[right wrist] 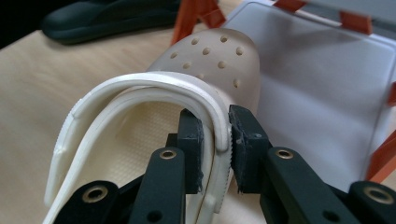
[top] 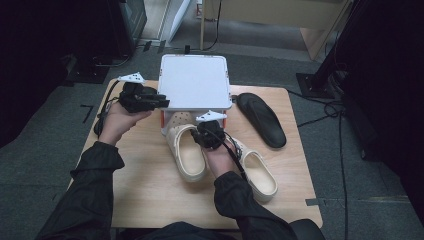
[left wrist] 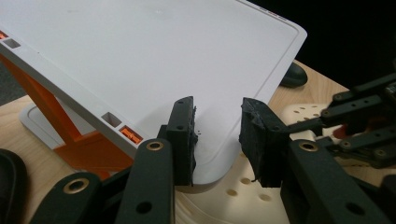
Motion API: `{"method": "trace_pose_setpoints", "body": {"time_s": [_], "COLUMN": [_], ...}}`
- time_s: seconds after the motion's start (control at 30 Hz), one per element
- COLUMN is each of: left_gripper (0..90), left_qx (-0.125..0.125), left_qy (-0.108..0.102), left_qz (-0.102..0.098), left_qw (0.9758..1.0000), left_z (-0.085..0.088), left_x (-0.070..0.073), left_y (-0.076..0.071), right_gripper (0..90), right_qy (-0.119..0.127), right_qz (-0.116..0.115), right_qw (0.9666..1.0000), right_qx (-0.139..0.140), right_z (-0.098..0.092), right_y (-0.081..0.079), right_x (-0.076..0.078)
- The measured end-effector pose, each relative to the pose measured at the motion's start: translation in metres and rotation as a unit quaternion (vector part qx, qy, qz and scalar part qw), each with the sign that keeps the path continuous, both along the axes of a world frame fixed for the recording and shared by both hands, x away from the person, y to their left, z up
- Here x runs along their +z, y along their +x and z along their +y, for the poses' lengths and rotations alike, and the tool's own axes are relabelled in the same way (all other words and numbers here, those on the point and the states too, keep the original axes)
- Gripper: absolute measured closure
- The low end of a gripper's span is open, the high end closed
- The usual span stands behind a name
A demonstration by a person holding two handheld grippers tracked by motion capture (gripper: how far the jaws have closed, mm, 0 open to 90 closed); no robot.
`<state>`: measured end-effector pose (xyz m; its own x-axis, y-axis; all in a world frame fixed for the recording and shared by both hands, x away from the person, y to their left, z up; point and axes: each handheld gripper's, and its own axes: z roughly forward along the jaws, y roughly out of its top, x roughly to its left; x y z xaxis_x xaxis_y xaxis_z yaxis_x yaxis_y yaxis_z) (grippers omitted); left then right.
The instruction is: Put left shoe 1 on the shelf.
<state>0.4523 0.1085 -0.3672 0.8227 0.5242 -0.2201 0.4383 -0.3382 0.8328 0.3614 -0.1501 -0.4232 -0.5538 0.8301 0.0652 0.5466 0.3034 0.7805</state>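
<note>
Resting on the wooden desk [top: 150, 195] are three shoes in all: two cream clogs and one black sandal [top: 261, 119]. The first cream clog [top: 186, 150] lies at the centre of the high view, its perforated toe pushed under a white rack with orange legs [top: 195, 80], which stands at the upper middle of the frame. The second cream clog [top: 260, 172] lies just to the right of the first one, partly under the person's right forearm. The black sandal lies alone at the right of the rack, apart from the clogs. There are two grippers, one in each hand. The right gripper [right wrist: 215, 140] is at the centre of the high view, and in the right gripper view its fingers [right wrist: 191, 140] are clenched on the side wall and heel strap of the first cream clog, one finger inside the shoe and one outside. The left gripper [left wrist: 217, 135] is at the upper left of the high view, beside the left edge of the rack. In the left gripper view its fingers [left wrist: 184, 135] are released, standing apart with the corner of the white top shelf of the rack showing between them; they do not press on it. Below this corner the holes of the clog's toe are visible.
</note>
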Motion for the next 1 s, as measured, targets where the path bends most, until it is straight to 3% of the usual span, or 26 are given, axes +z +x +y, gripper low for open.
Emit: {"method": "trace_pose_setpoints", "body": {"time_s": [0.3, 0.43, 0.53, 0.67, 0.73, 0.87, 1.0], "left_gripper": [65.8, 65.8, 65.9, 66.1, 66.4, 66.5, 66.5], "left_qx": [0.000, 0.000, 0.000, 0.001, 0.003, 0.004, 0.005], "left_qy": [-0.001, -0.002, -0.003, -0.007, -0.008, -0.006, -0.007], "left_qz": [0.001, 0.002, 0.002, 0.005, 0.007, 0.006, 0.006], "left_qw": [1.0000, 1.0000, 1.0000, 1.0000, 0.9999, 1.0000, 0.9999], "left_z": [0.000, 0.001, 0.001, 0.001, 0.002, 0.001, 0.001], "left_x": [0.000, 0.000, 0.000, -0.001, -0.001, -0.001, -0.001], "left_y": [0.000, 0.000, 0.000, 0.000, 0.001, 0.000, 0.000], "right_gripper": [75.3, 75.2, 74.7, 71.4, 65.3, 57.2, 55.2], "right_qy": [-0.018, -0.002, 0.006, 0.003, 0.002, 0.021, 0.035], "right_qz": [-0.007, 0.009, 0.008, 0.007, 0.004, -0.002, -0.010], "right_qw": [0.9992, 0.9989, 0.9987, 0.9991, 0.9994, 0.9994, 0.9993], "right_qx": [-0.033, -0.046, -0.050, -0.041, -0.034, -0.028, -0.010], "right_z": [0.018, 0.022, 0.021, 0.019, 0.018, 0.010, 0.002], "right_y": [0.022, 0.027, 0.028, 0.025, 0.022, 0.016, 0.001], "right_x": [-0.008, -0.016, -0.019, -0.021, -0.022, -0.017, -0.004]}}
